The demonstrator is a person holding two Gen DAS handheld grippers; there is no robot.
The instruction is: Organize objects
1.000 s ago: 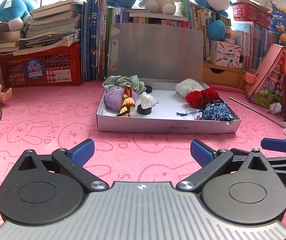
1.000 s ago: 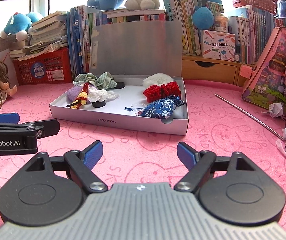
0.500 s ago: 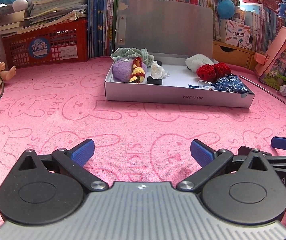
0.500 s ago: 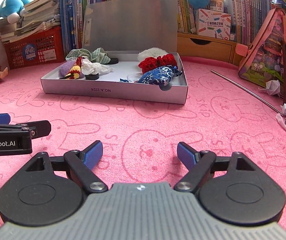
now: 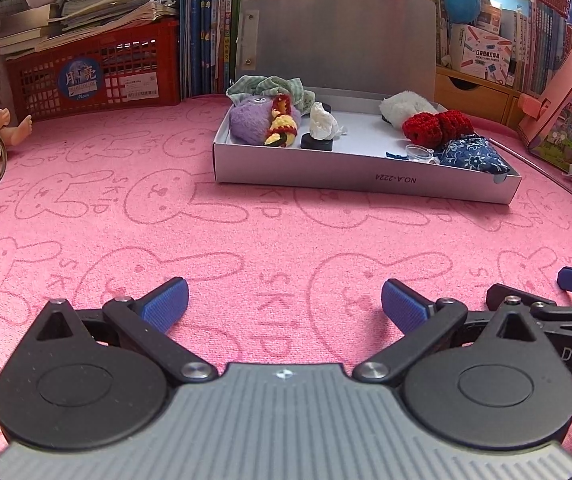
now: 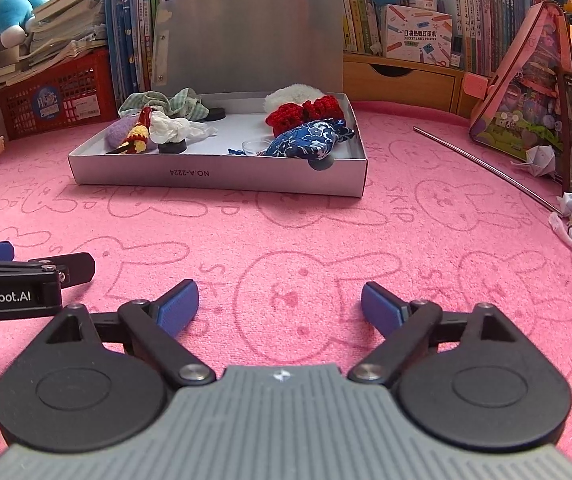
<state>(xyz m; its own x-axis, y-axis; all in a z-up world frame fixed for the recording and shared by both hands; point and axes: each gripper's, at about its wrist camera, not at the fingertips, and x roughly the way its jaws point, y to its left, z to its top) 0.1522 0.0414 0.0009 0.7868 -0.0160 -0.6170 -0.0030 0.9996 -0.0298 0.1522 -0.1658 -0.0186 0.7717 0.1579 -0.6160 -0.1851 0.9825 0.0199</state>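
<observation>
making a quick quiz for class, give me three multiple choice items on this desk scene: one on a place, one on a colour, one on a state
1. Where does the blue floral fabric pouch lie?
A. in the shallow white cardboard box
B. on the pink bunny-print mat
C. in the red plastic crate

2. What colour are the gripper pads?
A. red
B. blue
C. green

3. The box lid is
A. shut
B. missing
C. standing open

Answers: 1 A, it rests inside the box's right front corner. 2 B, the right gripper and left gripper have blue pads. 3 C, it stands upright behind.

Box (image 5: 366,178) on mat (image 5: 246,232)
</observation>
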